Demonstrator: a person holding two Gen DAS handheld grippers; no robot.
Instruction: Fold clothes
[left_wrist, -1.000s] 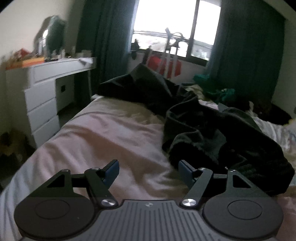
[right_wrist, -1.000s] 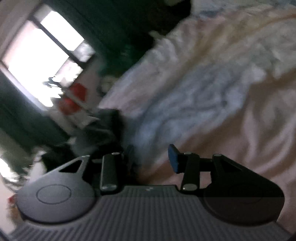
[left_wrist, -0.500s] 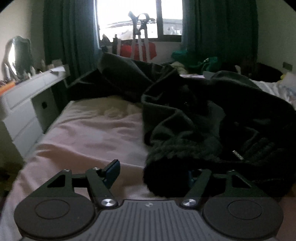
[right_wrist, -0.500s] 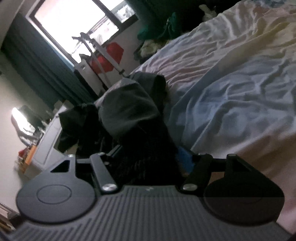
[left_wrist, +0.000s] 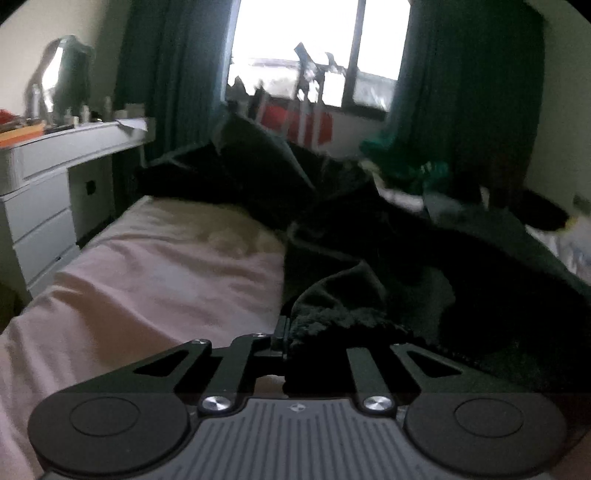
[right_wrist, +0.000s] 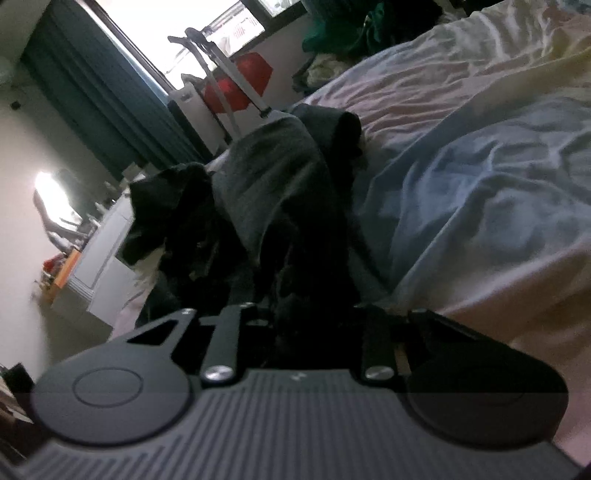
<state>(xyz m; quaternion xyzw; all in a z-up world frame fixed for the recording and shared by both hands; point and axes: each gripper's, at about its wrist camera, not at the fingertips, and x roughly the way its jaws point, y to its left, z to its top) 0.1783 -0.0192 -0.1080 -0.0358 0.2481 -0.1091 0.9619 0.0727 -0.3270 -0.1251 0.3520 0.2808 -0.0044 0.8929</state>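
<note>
My left tongs (left_wrist: 295, 332) are level and point straight down the bed (left_wrist: 155, 280) toward the window (left_wrist: 317, 51). Their fingers are drawn together on the fuzzy ribbed edge of the dark garment (left_wrist: 388, 258), which bunches up right at the tips. From there the garment sprawls away over the right half of the mattress, heaped in loose folds, while the pink sheet to its left lies bare. A white dresser (left_wrist: 44, 192) stands beside the bed on the left, and teal curtains (left_wrist: 173, 74) flank the window.

My right tongs (right_wrist: 314, 314) are rolled well over to one side, so the room leans steeply in that view. They sit low over the bed (right_wrist: 480, 184), and their fingers are clamped on another part of the same dark garment (right_wrist: 280, 184), with black cloth filling the space between them. The fabric rises from the tips in a grey-green ridge that runs away toward the window. The pale rumpled sheet spreads out to the right of it.
</note>
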